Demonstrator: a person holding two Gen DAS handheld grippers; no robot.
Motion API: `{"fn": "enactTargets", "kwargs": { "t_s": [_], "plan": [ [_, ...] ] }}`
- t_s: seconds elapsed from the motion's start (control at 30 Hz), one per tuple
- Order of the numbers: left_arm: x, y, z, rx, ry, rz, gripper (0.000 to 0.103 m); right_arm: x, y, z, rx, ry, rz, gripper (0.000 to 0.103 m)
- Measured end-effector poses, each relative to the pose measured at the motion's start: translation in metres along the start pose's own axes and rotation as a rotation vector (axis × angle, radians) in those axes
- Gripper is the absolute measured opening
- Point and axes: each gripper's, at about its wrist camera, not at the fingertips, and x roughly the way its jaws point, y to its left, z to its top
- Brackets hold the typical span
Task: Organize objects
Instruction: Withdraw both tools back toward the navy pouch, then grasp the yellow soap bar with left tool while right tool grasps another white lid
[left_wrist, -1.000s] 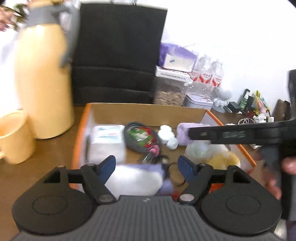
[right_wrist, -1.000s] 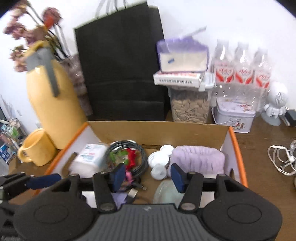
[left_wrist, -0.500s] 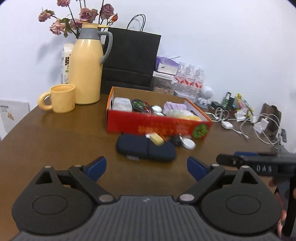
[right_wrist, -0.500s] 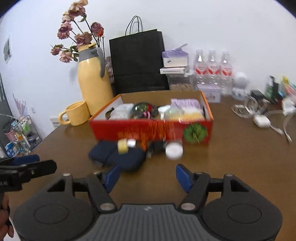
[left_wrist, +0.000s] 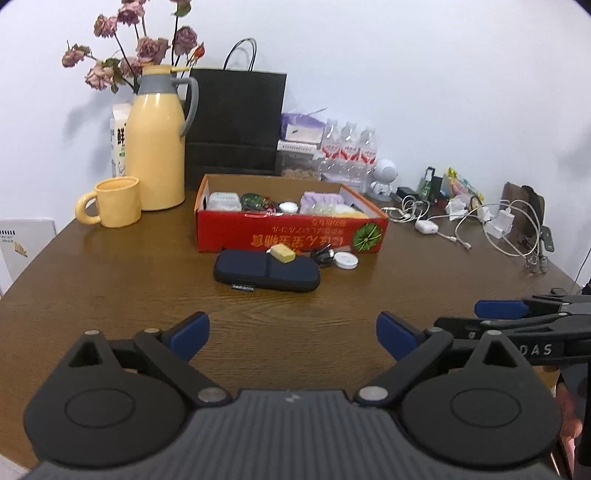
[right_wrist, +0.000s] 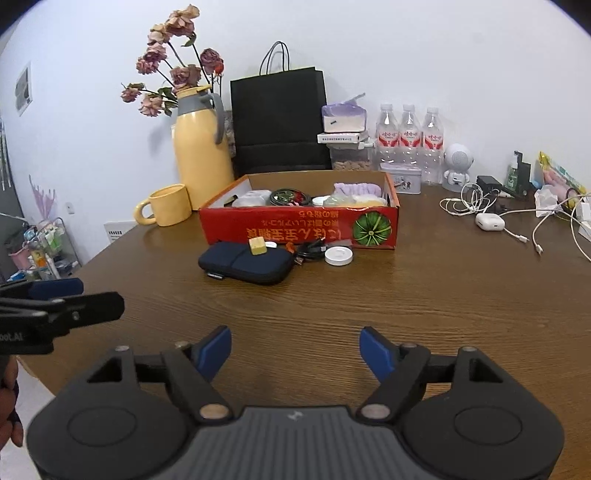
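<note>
A red cardboard box sits mid-table holding a tissue pack, a coiled cable, a purple cloth and other small items. In front of it lie a navy pouch with a yellow block on it, a black cable and a white round lid. My left gripper hovers near the table's front, well short of the pouch, jaws opening and empty. My right gripper is level beside it, jaws also opening with nothing between them.
A yellow thermos and a yellow mug stand left of the box. Behind it are a black paper bag and water bottles. Chargers and white cables crowd the right side. Bare wood lies between the grippers and the pouch.
Both grippers have pulled back from over the box to the table's near side, and their jaws have spread wider. The box's contents and the items in front stay put.
</note>
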Motion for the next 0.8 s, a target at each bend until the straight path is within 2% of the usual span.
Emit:
{"fn": "enactTargets", "kwargs": {
  "t_s": [0.2,0.23,0.3,0.4,0.47,0.53,0.63,0.67,0.7,0.73,0.8],
  "plan": [
    [0.051,0.007,0.01,-0.005,0.027,0.026,0.098,0.034,-0.015,0.009,0.005,0.001,-0.017,0.076],
    [0.066,0.008,0.015,0.001,0.029,0.024,0.096,0.043,-0.019,0.012,0.0,-0.005,-0.016,0.076],
    [0.099,0.008,0.026,0.009,0.038,0.047,0.086,0.071,-0.031,0.02,-0.001,-0.016,-0.006,0.073],
    [0.14,0.007,0.042,0.034,0.003,0.03,0.082,0.116,-0.042,0.036,0.002,-0.008,-0.019,0.072],
    [0.171,0.005,0.052,0.038,0.027,0.035,0.073,0.15,-0.045,0.048,-0.024,0.007,-0.04,0.071],
    [0.193,0.004,0.059,0.039,0.044,0.025,0.07,0.177,-0.044,0.058,-0.062,0.02,-0.07,0.067],
    [0.22,0.005,0.062,0.025,0.076,0.023,0.068,0.21,-0.042,0.068,-0.104,0.035,-0.068,0.066],
    [0.226,0.006,0.061,0.017,0.086,0.025,0.06,0.22,-0.043,0.07,-0.1,0.048,-0.064,0.063],
    [0.23,0.006,0.06,0.016,0.099,0.023,0.052,0.23,-0.044,0.071,-0.091,0.065,-0.07,0.053],
    [0.233,0.006,0.058,0.026,0.1,0.033,0.035,0.236,-0.047,0.071,-0.084,0.082,-0.076,0.041],
    [0.231,0.005,0.056,0.056,0.088,0.041,0.035,0.236,-0.049,0.071,-0.071,0.075,-0.062,0.038]
  ]
}}
